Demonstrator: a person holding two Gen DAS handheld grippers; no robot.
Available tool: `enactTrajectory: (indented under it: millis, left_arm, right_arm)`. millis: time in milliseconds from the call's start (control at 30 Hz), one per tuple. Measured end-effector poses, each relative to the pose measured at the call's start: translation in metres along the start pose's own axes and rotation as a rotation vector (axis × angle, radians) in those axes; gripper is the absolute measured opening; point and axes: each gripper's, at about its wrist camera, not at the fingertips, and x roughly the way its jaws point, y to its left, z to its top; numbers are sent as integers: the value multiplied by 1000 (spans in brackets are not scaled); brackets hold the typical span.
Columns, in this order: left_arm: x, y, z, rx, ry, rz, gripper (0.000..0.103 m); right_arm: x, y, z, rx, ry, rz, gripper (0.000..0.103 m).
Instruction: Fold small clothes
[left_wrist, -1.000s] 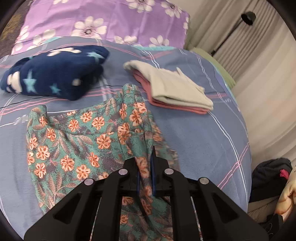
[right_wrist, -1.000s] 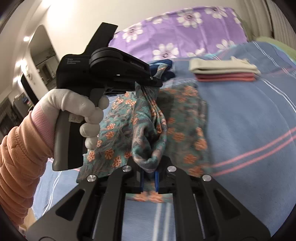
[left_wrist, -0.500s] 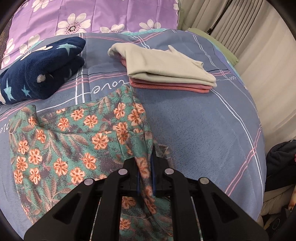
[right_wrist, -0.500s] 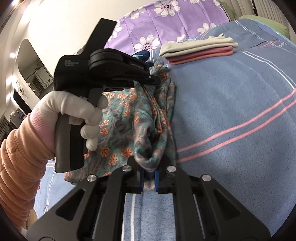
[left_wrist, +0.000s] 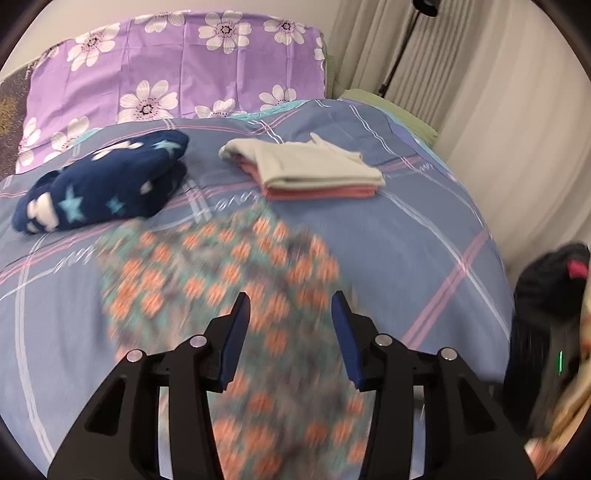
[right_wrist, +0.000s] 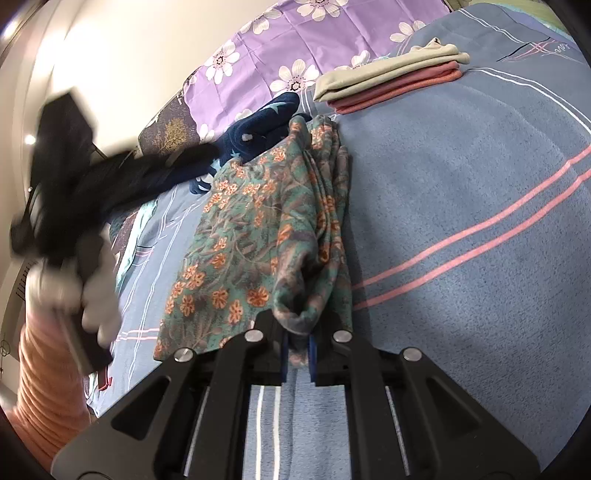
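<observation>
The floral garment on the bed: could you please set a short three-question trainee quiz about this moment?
1. True or false: the left tongs are clamped on the floral garment.
2. Which tongs grip the garment? A) left B) right C) both
3. Fill in: the folded beige piece lies on top of a ____ piece.

Key: 1 false, they are open; 2 B; 3 pink.

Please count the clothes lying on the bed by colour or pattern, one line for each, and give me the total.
Green floral garment: 1
Navy star-print fleece: 1
Beige folded piece: 1
Pink folded clothes under the beige one: at least 1, the layers are hard to separate
Total: at least 4
</observation>
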Motion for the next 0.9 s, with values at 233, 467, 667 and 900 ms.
enactTrajectory:
  millis: [233, 467, 667, 900]
  left_arm:
    - [-50, 9, -85, 115, 33, 109, 59]
    - [-62, -2, -133, 174, 61, 127, 59]
    - [-37, -2, -146, 184, 88, 264, 59]
    - [-52, 8, -144, 114, 25, 362, 54]
  right_arm:
    - [-6, 15, 11, -18, -17, 28, 7]
    - [-9, 22, 15, -23, -30, 21, 7]
    - [-11, 23, 15, -17, -25, 15, 7]
    - [-21, 20, 20, 2, -48, 39, 6]
